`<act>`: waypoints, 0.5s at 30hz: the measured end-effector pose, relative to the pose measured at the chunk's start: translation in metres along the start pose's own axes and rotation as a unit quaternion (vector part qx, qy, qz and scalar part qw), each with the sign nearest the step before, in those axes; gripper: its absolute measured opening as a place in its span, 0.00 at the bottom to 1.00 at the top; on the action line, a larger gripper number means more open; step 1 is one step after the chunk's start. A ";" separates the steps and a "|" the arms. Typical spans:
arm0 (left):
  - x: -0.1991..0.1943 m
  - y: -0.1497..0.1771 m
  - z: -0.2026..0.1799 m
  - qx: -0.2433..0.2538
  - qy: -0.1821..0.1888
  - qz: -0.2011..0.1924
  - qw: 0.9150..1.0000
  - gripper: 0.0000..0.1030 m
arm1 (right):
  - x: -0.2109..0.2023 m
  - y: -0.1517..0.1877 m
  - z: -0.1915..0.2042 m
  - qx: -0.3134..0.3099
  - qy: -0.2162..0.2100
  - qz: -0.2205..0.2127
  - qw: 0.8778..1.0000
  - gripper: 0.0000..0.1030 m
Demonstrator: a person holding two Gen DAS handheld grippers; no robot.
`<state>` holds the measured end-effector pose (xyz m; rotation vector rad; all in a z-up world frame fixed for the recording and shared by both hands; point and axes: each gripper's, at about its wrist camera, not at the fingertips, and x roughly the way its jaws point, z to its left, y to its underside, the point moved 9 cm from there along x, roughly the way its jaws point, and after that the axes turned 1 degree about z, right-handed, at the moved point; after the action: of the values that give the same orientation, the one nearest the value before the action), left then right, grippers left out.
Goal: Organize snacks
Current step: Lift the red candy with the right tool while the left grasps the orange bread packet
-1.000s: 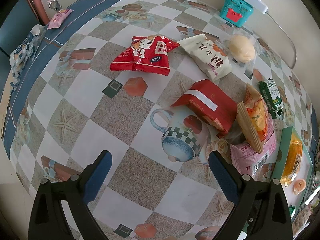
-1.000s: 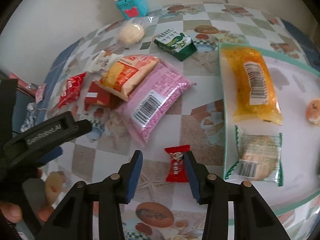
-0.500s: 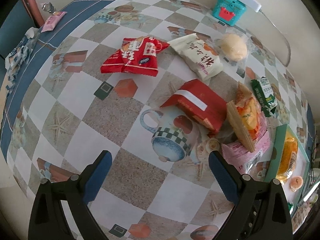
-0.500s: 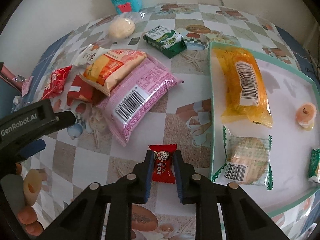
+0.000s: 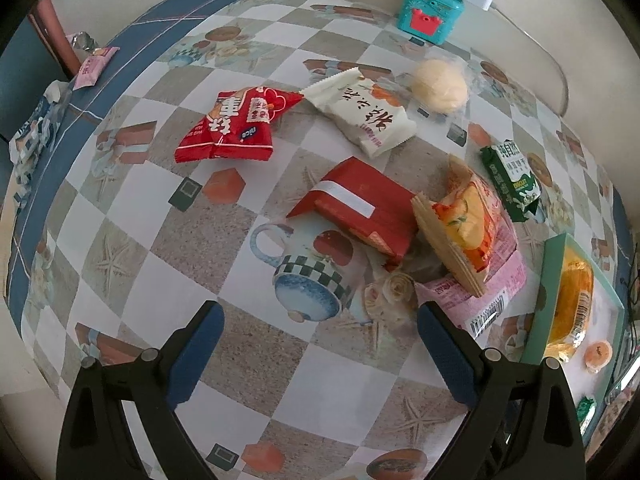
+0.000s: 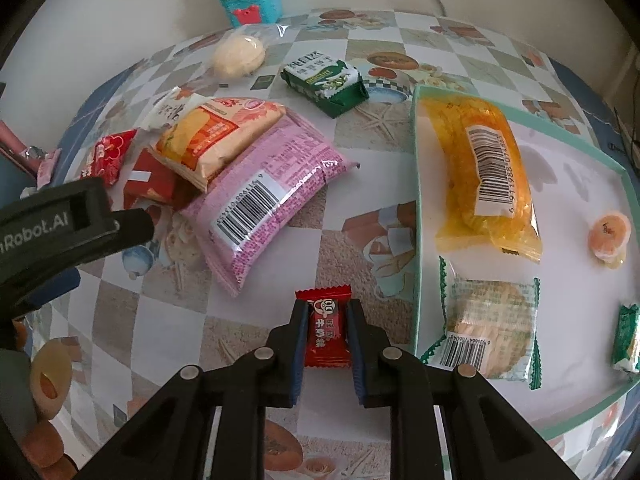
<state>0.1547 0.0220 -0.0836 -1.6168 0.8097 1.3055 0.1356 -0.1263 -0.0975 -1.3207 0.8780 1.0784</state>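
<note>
The right gripper [image 6: 327, 330] has just closed its jaws on a small red candy [image 6: 325, 327] lying on the tablecloth [image 6: 256, 320] just left of the tray [image 6: 418, 208]. The left gripper [image 5: 318, 346] hangs wide open and empty above the tablecloth.

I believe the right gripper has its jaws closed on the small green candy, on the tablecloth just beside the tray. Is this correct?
Not quite: the candy is red, not green. The right wrist view shows the right gripper with its jaws closed on the small red candy, on the tablecloth just beside the tray.
</note>
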 end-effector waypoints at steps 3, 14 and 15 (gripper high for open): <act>-0.005 0.002 -0.002 0.000 -0.003 -0.004 1.000 0.94 | -0.001 0.000 -0.001 0.006 -0.007 -0.001 1.000 0.18; -0.012 -0.005 -0.007 -0.002 0.009 -0.015 1.000 0.94 | -0.010 -0.010 -0.013 0.035 -0.032 -0.016 0.999 0.18; -0.013 -0.006 -0.007 -0.001 0.010 -0.017 1.000 0.94 | -0.013 -0.012 -0.014 0.038 -0.035 -0.019 0.998 0.18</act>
<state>0.1600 0.0174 -0.0689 -1.6409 0.7905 1.2672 0.1441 -0.1405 -0.0831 -1.2249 0.8294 1.0456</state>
